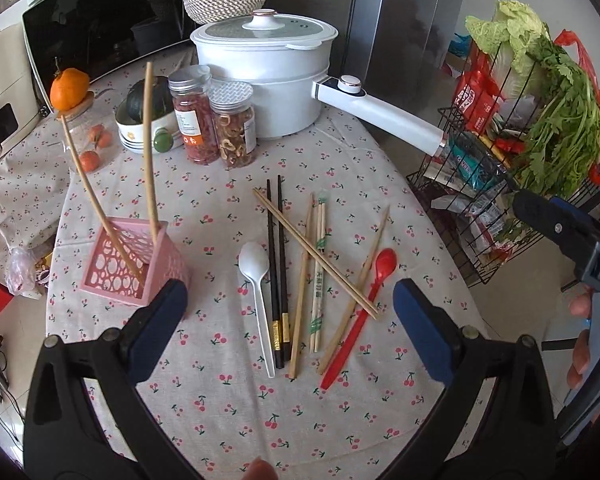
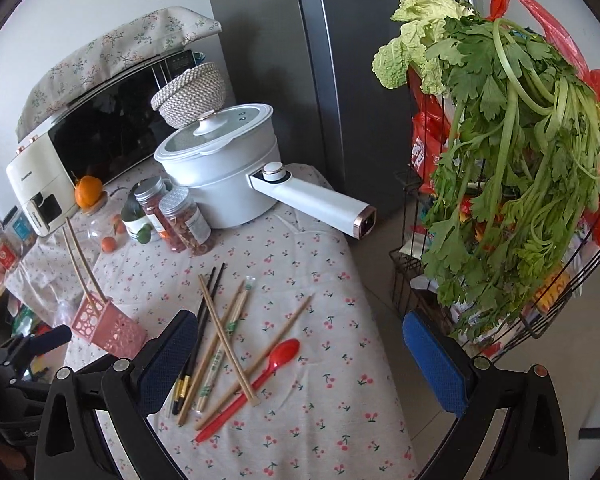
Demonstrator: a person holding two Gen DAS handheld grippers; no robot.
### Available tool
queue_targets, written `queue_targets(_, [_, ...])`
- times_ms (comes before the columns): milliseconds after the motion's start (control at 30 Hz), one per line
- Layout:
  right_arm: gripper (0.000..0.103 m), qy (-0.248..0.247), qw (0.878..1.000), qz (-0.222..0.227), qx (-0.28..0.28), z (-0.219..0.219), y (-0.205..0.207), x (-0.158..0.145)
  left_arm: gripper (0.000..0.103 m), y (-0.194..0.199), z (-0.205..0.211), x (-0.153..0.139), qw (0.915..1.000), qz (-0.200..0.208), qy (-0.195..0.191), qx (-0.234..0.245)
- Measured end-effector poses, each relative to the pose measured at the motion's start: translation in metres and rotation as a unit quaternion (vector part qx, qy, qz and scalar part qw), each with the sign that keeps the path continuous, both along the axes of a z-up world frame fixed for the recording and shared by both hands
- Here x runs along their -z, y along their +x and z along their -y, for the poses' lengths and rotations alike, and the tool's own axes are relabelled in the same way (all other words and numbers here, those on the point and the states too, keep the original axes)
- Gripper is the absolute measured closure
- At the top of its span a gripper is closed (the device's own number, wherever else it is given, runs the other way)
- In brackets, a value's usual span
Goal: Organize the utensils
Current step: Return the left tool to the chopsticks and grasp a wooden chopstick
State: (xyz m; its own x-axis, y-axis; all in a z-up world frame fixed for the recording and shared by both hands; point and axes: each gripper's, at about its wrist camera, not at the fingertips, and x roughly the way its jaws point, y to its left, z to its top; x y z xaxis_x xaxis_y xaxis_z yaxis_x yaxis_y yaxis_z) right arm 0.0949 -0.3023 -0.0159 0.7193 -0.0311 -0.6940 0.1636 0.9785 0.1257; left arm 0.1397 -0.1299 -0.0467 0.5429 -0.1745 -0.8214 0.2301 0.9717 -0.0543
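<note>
A pink lattice utensil holder (image 1: 136, 268) stands on the cherry-print tablecloth with two wooden chopsticks (image 1: 150, 152) leaning in it. To its right lie a white spoon (image 1: 256, 280), black chopsticks (image 1: 278, 272), loose wooden chopsticks (image 1: 316, 256), a paper-wrapped pair (image 1: 319, 276) and a red spoon (image 1: 364, 308). My left gripper (image 1: 292, 328) hovers open above this pile, holding nothing. My right gripper (image 2: 304, 360) is also open and empty, over the red spoon (image 2: 260, 380) near the table's right edge. The holder (image 2: 108, 328) appears at its left.
A white electric pot (image 1: 264, 80) with a long handle (image 1: 384, 116), two jars (image 1: 212, 120), oranges (image 1: 69, 88) and a microwave (image 1: 100, 28) stand at the back. A wire rack of greens and packets (image 2: 500, 184) stands beside the table's right edge.
</note>
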Motion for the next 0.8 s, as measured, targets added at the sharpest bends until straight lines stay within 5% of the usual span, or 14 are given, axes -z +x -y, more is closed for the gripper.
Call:
queue_targets(167, [0.0, -0.014, 1.0, -0.021, 0.002, 0.01, 0.008, 0.015, 0.001, 0.03, 0.027, 0.031, 0.9989, -0.005, 0.047, -0.005])
queue_targets(267, [0.0, -0.017, 0.999, -0.044, 0.001, 0.014, 0.017, 0.029, 0.003, 0.052, 0.034, 0.049, 0.999, -0.013, 0.04, -0.014])
queue_targets(433, [0.0, -0.023, 0.997, -0.079, 0.0, 0.019, 0.031, 0.055, 0.039, 0.089, 0.041, 0.082, 0.9975, -0.047, 0.027, -0.045])
queue_targets(567, [0.0, -0.012, 0.995, -0.103, 0.003, 0.025, 0.039, 0.075, 0.048, 0.11, 0.039, 0.105, 0.9948, -0.075, 0.015, -0.068])
queue_targets(633, [0.0, -0.011, 0.994, -0.112, 0.005, 0.028, 0.044, 0.083, 0.061, 0.117, 0.04, 0.113, 0.9938, -0.085, 0.011, -0.07])
queue_targets(800, [0.0, 0.014, 0.992, -0.125, 0.02, 0.036, 0.054, 0.098, 0.067, 0.124, 0.041, 0.116, 0.9941, -0.082, 0.003, -0.071])
